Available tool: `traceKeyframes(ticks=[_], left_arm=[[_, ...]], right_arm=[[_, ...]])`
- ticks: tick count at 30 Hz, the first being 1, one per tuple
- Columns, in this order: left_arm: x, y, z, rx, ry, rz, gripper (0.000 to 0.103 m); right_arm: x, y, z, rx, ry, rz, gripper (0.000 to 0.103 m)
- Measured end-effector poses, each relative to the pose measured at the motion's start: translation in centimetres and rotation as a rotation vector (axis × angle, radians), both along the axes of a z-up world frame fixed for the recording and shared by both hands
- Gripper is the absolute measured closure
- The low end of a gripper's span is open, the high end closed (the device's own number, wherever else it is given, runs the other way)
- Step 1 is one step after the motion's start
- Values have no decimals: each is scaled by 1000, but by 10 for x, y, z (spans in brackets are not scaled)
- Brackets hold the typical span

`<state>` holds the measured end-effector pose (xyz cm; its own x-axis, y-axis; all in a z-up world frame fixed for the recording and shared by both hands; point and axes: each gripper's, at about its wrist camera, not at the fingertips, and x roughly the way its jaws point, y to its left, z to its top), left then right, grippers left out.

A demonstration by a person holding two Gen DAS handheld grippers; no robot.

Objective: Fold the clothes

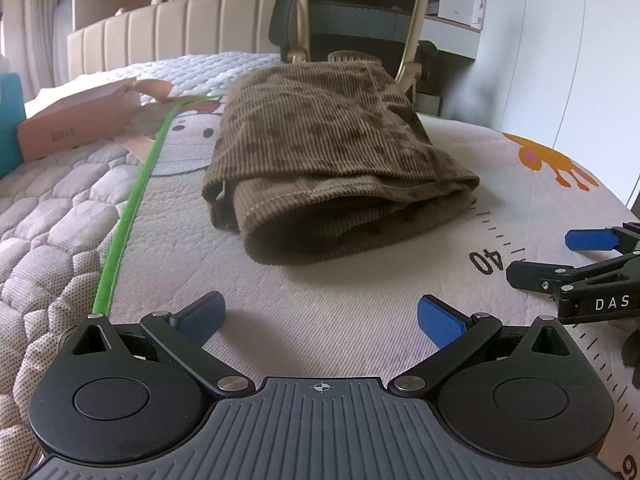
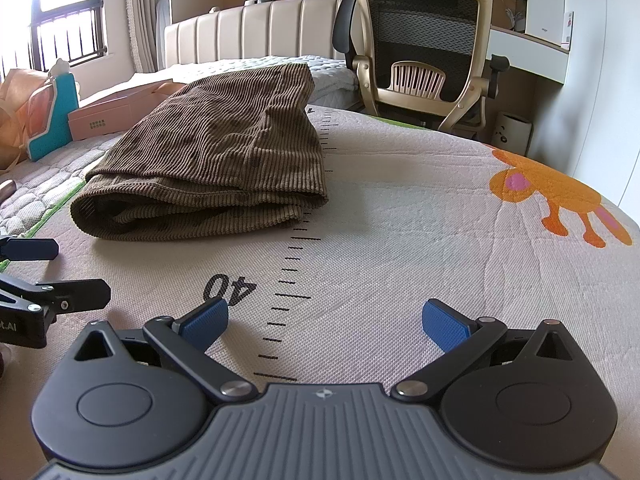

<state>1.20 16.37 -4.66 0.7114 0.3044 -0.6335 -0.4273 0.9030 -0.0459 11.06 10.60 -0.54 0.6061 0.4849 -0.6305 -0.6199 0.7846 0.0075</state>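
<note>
A brown corduroy garment (image 1: 320, 152) lies folded in a thick stack on the pale quilted mat (image 1: 360, 320). It also shows in the right wrist view (image 2: 216, 152), ahead and to the left. My left gripper (image 1: 320, 316) is open and empty, a short way in front of the garment's near fold. My right gripper (image 2: 326, 320) is open and empty over the printed ruler marks, to the right of the garment. The right gripper also shows at the left wrist view's right edge (image 1: 560, 256), and the left gripper at the right wrist view's left edge (image 2: 60, 272).
A green trim strip (image 1: 132, 208) runs along the mat's left side. A pink box (image 1: 76, 120) and a teal item (image 2: 54, 116) lie on the bed at left. An office chair (image 2: 424, 48) stands beyond the mat. An orange cartoon print (image 2: 560, 200) is at right.
</note>
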Motion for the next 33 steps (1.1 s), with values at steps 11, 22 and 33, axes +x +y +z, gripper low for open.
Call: traceKeyframes(ticks=[11, 22, 33], left_arm=[[3, -3, 0, 29, 29, -2, 0], [4, -3, 0, 31, 33, -3, 0], [4, -3, 0, 30, 35, 2, 0]], right_arm=[[-1, 1, 0, 1, 1, -2, 0], [-1, 1, 0, 0, 1, -2, 0], [-1, 1, 0, 0, 1, -2, 0]])
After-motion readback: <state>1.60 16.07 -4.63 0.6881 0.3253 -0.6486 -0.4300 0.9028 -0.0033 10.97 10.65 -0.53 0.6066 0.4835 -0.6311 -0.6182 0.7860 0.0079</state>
